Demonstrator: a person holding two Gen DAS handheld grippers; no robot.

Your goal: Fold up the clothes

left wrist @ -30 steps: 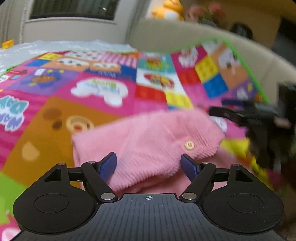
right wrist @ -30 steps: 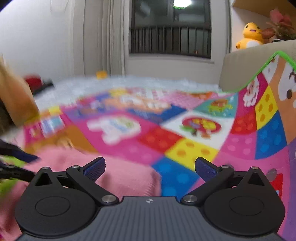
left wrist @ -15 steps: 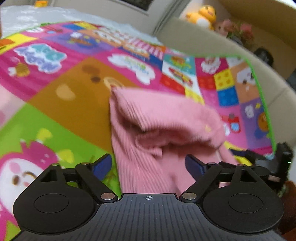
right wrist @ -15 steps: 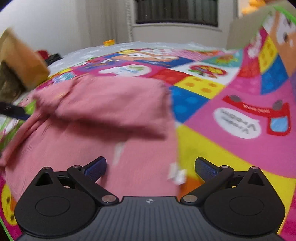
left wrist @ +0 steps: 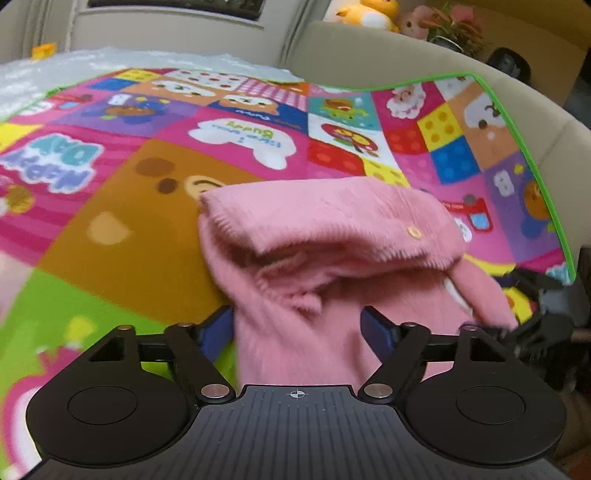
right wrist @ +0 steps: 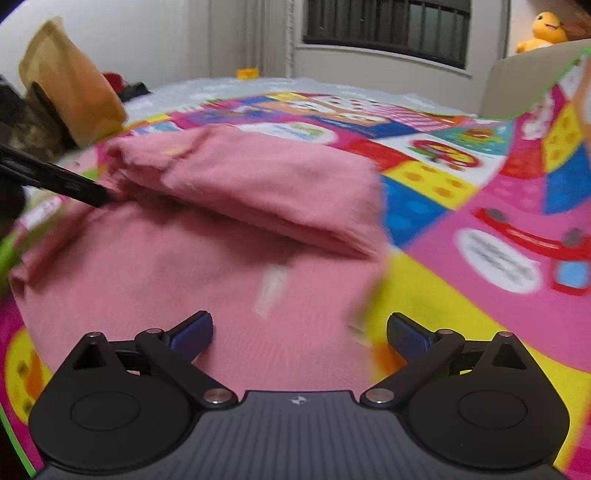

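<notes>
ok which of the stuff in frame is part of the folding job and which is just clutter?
Part of the job:
- pink sweater, partly folded on the play mat
- left gripper, open
- right gripper, open

Just lying about:
- yellow plush toy behind the sofa back
- potted plant beside it
- window

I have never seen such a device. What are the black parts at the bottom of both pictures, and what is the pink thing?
Each picture comes from a camera on a hand-held claw, looking forward along its two blue-tipped fingers. The black parts are the claw itself. One view shows the left claw, the other the right claw. Both are open and hold nothing. The pink thing is a fuzzy sweater, partly folded, lying on a colourful cartoon play mat. A sofa stands behind it.
</notes>
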